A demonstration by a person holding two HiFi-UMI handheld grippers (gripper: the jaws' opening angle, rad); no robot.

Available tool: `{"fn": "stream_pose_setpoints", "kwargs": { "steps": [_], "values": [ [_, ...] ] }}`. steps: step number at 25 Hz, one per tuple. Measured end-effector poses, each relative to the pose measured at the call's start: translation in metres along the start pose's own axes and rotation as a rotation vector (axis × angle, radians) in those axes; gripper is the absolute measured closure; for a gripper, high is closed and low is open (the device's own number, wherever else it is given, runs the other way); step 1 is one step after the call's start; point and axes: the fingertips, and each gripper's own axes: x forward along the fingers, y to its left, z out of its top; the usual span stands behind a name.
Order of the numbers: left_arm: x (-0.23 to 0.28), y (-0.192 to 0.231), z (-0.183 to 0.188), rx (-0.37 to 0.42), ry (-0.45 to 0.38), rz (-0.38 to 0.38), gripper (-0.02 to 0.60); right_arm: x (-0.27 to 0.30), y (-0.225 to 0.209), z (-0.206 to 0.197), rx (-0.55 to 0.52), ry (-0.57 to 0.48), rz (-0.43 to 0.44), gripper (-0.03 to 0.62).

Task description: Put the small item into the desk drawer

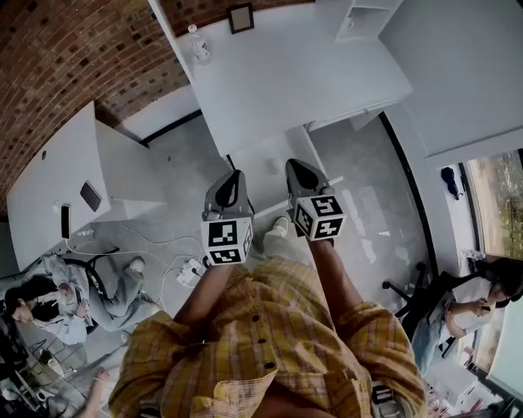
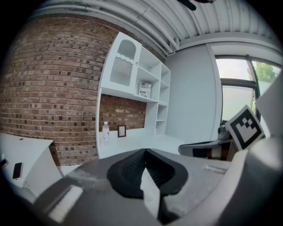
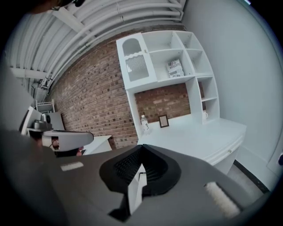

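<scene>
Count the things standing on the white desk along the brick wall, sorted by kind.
Water bottle: 1
Picture frame: 1
Total: 2

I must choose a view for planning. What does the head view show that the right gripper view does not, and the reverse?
Only the head view: the yellow checked shirt, a window, a dark phone on the side table. Only the right gripper view: a printed package on a high shelf, and the ceiling. Both: white desk, water bottle, picture frame, brick wall.
</scene>
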Motion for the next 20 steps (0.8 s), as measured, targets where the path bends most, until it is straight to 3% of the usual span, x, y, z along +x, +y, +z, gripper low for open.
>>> {"fn": "stream_pose_setpoints", "kwargs": {
  "steps": [20],
  "values": [
    [-0.021, -0.003, 0.054, 0.031, -0.105, -0.017, 0.578, -0.035, 0.029, 0.074, -0.038, -0.180, 0.028, 0.595]
  ]
}}
